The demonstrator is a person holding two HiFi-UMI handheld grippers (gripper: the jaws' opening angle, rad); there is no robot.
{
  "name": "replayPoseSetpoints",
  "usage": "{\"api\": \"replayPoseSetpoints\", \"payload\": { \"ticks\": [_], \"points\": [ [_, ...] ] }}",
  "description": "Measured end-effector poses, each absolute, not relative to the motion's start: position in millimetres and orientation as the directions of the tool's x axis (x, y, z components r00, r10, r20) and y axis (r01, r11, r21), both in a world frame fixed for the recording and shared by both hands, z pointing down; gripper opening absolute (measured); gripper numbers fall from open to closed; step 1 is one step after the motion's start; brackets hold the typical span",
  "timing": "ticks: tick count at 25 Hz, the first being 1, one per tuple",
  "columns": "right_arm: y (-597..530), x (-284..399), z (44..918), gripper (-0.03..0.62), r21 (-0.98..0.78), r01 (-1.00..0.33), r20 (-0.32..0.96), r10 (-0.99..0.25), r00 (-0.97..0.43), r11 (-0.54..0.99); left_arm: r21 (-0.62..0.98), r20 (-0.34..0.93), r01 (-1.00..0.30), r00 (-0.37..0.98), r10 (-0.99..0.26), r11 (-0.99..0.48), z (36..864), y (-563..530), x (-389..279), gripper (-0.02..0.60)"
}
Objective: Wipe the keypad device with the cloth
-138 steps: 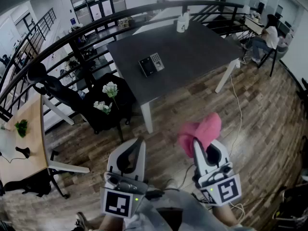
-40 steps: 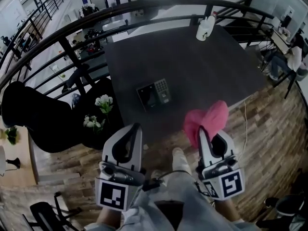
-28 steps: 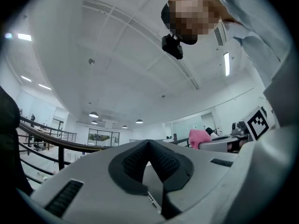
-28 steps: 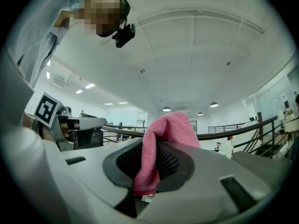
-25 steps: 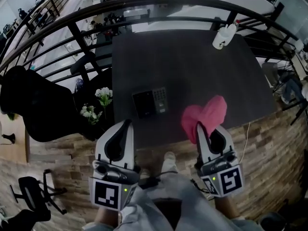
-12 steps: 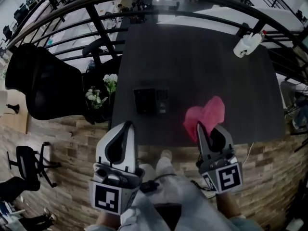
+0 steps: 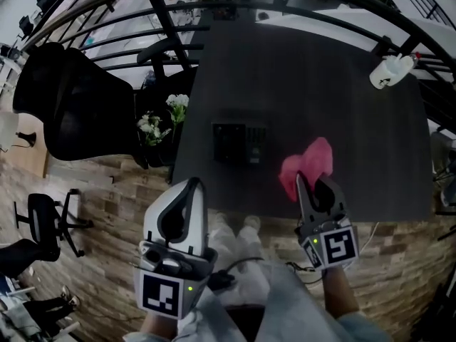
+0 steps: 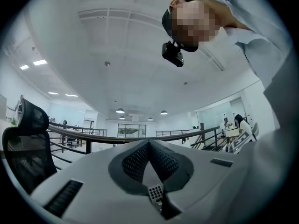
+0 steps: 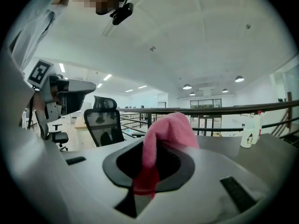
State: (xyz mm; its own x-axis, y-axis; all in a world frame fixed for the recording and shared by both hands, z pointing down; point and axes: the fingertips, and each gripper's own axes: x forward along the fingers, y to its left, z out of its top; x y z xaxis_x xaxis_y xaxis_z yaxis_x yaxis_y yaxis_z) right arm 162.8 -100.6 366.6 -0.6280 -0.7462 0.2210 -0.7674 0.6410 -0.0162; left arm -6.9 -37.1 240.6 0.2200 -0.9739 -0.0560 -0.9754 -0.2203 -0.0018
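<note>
The black keypad device (image 7: 239, 142) lies flat near the front left of the dark table (image 7: 356, 98). My right gripper (image 7: 312, 184) is shut on a pink cloth (image 7: 306, 166), held over the table's front edge to the right of the device. The cloth (image 9: 164, 136) bulges up out of the closed jaws in the right gripper view. My left gripper (image 7: 182, 188) hangs over the wooden floor in front of the table's left corner, shut and holding nothing; its jaws (image 8: 148, 158) meet in the left gripper view.
A white spray bottle (image 7: 390, 70) stands at the table's far right corner by a black railing (image 7: 171, 27). A black office chair (image 7: 78, 105) and white flowers (image 7: 160, 123) sit left of the table. Another chair (image 7: 43, 216) stands on the floor at left.
The view has closed in on the table; the device and bottle have shifted right and nearer. My right gripper with the cloth now reaches over the table's front edge.
</note>
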Motion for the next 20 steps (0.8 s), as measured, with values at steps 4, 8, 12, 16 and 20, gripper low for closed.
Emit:
{"api": "replayPoseSetpoints", "payload": {
  "ticks": [4,8,12,16,20],
  "points": [
    [-115,145,384,0.055,-0.004,-0.766,0.250,-0.741,-0.623,0.642,0.006,-0.030,-0.969,0.246,-0.969,-0.246,252,-43,-15,0.008],
    [-122,127,399,0.055,0.007,-0.785,0.292,-0.752,-0.591,0.620,0.016,-0.002,-0.965,0.261,-0.965,-0.261,260,-43,-30,0.008],
    [-129,112,420,0.055,0.037,-0.797,0.342,-0.757,-0.557,0.603,0.023,0.004,-0.964,0.267,-0.964,-0.267,264,-44,-46,0.008],
    [-138,100,441,0.055,0.049,-0.805,0.396,-0.752,-0.527,0.591,0.030,0.011,-0.963,0.267,-0.964,-0.267,269,-46,-61,0.008],
    [-151,85,451,0.055,0.044,-0.802,0.420,-0.740,-0.526,0.595,0.044,0.022,-0.964,0.263,-0.965,-0.261,275,-50,-73,0.008]
  ]
}}
